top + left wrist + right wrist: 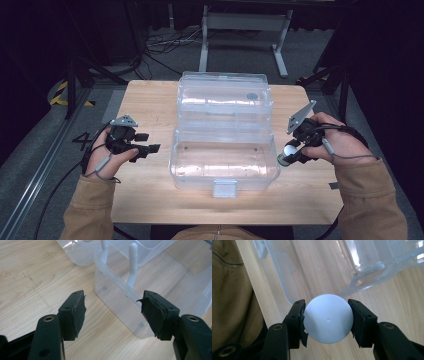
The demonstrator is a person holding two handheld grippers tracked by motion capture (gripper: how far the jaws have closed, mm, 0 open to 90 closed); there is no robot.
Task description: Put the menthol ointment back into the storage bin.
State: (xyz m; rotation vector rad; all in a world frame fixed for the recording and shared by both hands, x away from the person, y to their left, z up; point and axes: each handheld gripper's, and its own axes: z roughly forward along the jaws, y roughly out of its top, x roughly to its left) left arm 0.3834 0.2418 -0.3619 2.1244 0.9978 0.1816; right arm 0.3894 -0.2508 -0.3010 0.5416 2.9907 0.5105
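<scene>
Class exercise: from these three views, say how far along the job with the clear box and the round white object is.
Done: the clear plastic box stands open, lid back. In hand: the right hand-held gripper is clamped on the round white object beside the box's right end. Left: the object is not yet inside; the left hand-held gripper is open, holding nothing.

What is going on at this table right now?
A person at a wooden table holds a tool in each hand. The right tool is shut on a round white-capped object at the right end of an open clear plastic box. The left tool is open and holds nothing, near the box's left end. The box's lid is folded back.
</scene>
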